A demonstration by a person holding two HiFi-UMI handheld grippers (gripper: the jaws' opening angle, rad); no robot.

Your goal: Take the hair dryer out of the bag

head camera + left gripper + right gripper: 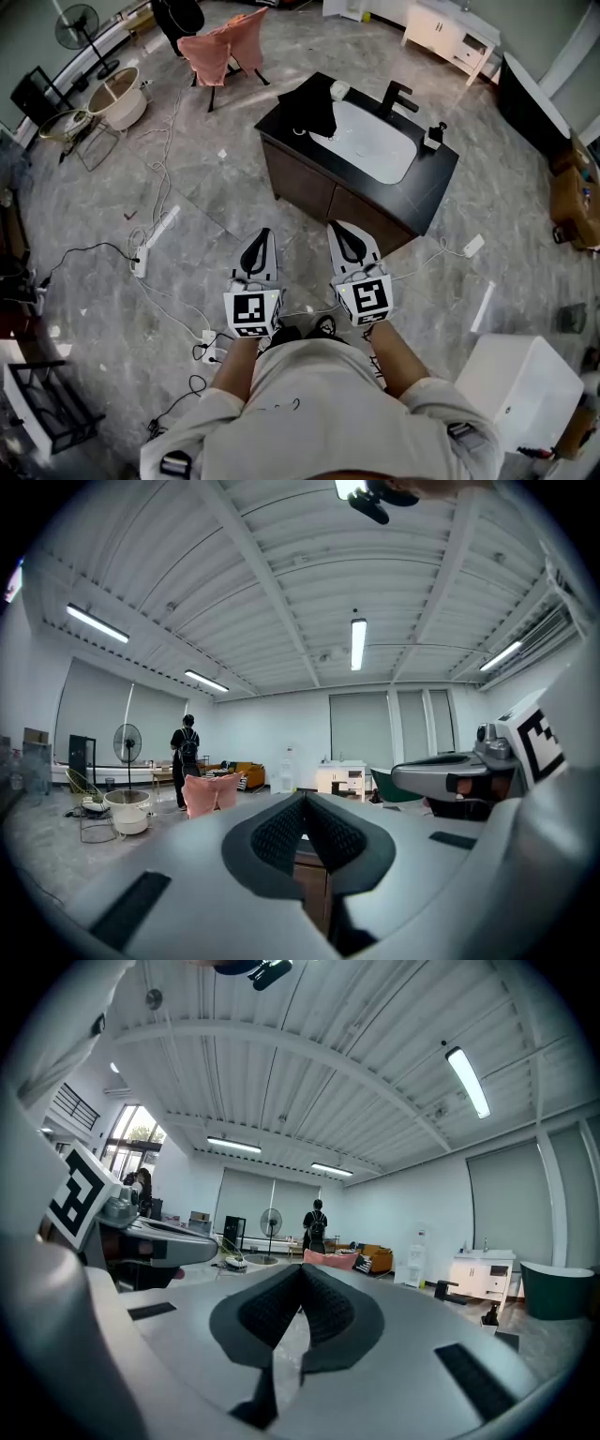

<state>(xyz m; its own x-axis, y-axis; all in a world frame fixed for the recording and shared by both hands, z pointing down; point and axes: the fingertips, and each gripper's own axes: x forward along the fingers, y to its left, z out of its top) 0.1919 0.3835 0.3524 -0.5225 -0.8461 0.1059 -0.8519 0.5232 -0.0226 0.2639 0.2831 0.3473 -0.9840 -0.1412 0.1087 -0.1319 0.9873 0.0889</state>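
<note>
Both claws are pinched fully shut and hold nothing: the left claw (259,242) and right claw (346,234) hang side by side near the person's body. The black bag (309,111) lies on the tabletop (433,178) straight ahead, well apart, roughly between the 2 claws; no hair dryer shows, so it is presumably inside

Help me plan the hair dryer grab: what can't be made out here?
- Hair dryer: in no view; head view shows only the outside of the black bag.
- Bag, both gripper views: blocked by the shut left tongs and right tongs.
- Dark item by the sink: too small to name, head view.
</note>
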